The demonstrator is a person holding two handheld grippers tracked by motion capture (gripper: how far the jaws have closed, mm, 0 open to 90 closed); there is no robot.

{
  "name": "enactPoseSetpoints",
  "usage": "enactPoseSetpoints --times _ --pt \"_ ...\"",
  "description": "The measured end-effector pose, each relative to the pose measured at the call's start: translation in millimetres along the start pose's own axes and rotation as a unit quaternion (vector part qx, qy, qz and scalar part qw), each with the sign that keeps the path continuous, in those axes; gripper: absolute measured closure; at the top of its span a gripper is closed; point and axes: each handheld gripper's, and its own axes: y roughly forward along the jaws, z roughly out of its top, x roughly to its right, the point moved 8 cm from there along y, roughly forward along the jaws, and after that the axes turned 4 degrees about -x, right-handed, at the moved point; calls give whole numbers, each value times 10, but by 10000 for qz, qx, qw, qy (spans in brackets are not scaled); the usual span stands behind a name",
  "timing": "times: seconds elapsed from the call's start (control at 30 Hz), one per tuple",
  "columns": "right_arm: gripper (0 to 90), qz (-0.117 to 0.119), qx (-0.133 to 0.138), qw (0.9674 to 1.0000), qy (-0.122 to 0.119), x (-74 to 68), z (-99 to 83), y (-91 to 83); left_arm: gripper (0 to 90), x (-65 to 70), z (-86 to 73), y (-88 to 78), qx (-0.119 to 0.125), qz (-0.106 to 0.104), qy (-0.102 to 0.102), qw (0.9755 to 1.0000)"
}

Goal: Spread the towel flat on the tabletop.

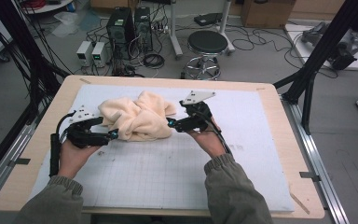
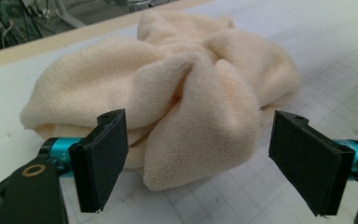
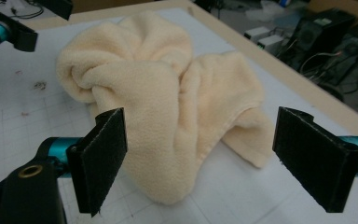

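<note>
Two grippers flank a crumpled cream fleece cloth (image 1: 137,116) lying in a heap on the white gridded mat (image 1: 168,172), toward the table's far side. The left gripper (image 2: 198,161) has its jaws spread wide, a hanging fold of fleece between them but untouched; the right gripper (image 3: 200,161) is likewise agape just short of the cloth's near edge (neither pinches anything yet). This looks like the approach before a grasp, probably to spread the cloth flat. Next, each should advance onto a corner or hem and close.
</note>
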Motion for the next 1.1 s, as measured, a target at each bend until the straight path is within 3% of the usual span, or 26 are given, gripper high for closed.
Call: enactPoseSetpoints --times 0.03,0.13,0.33,0.4,0.5,0.53,0.57,0.63,0.77,1.0,1.1 --pt "186 0 0 10000 0 0 0 0 216 -17 -9 38 -17 -14 -18 10000" --pt "259 285 -241 9993 50 -49 -99 254 266 -18 -27 132 -54 -90 -24 9999" --pt "322 619 -710 9953 221 -139 -295 612 323 -35 -125 333 -328 -256 -67 9991" --pt "377 706 -839 9938 184 -172 -363 716 386 -33 -137 357 -352 -319 -76 9988" --pt "535 798 -869 9927 235 -207 -394 782 540 -22 -180 419 -492 -443 -20 9978" --pt "535 798 -869 9927 235 -207 -394 782 581 -22 -180 419 -492 -443 -20 9978" --pt "641 834 -854 9927 177 -223 -392 793 635 -25 -199 436 -569 -421 13 9975" --pt "724 887 -888 9920 121 -240 -393 782 699 -11 -206 430 -586 -499 1 9970" --pt "765 912 -844 9922 74 -240 -370 712 810 -2 -182 373 -551 -454 79 9974" --pt "773 947 -702 9927 -263 -263 -282 213 832 69 -54 121 -153 -537 100 9984" --pt "768 939 -754 9920 -374 -273 -302 -14 833 191 -3 -4 1 -656 225 9976"
